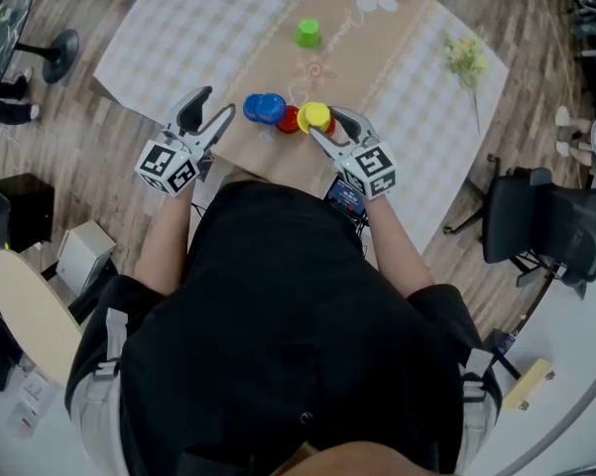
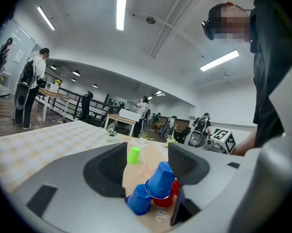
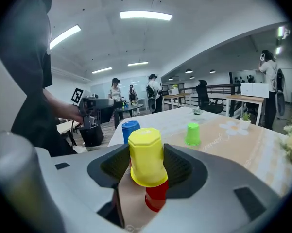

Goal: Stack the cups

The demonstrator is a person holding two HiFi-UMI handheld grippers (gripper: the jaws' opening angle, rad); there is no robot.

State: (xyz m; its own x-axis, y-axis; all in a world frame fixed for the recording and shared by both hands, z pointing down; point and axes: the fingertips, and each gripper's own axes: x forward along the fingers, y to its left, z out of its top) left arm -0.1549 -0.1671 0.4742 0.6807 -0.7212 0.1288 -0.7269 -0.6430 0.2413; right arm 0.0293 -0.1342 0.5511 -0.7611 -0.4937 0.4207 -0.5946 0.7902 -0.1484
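Observation:
Near the table's front edge, an upside-down yellow cup (image 1: 313, 117) sits between the jaws of my right gripper (image 1: 324, 124), which is shut on it. In the right gripper view the yellow cup (image 3: 146, 157) stands over a red cup (image 3: 157, 195), with my right gripper (image 3: 146, 168) pressing on its sides. Two blue cups (image 1: 265, 108) lie just left of a red cup (image 1: 289, 120). My left gripper (image 1: 216, 105) is open and empty, left of the blue cups. In the left gripper view, one blue cup (image 2: 161, 180) leans on a red cup (image 2: 166, 198). A green cup (image 1: 307, 33) stands alone farther back.
The table (image 1: 178, 38) has a checked cloth with a tan runner and a flower print. A small plant (image 1: 465, 58) sits at its right side. A black office chair (image 1: 540, 228) stands to the right, and a black box (image 1: 20, 208) is on the floor at left.

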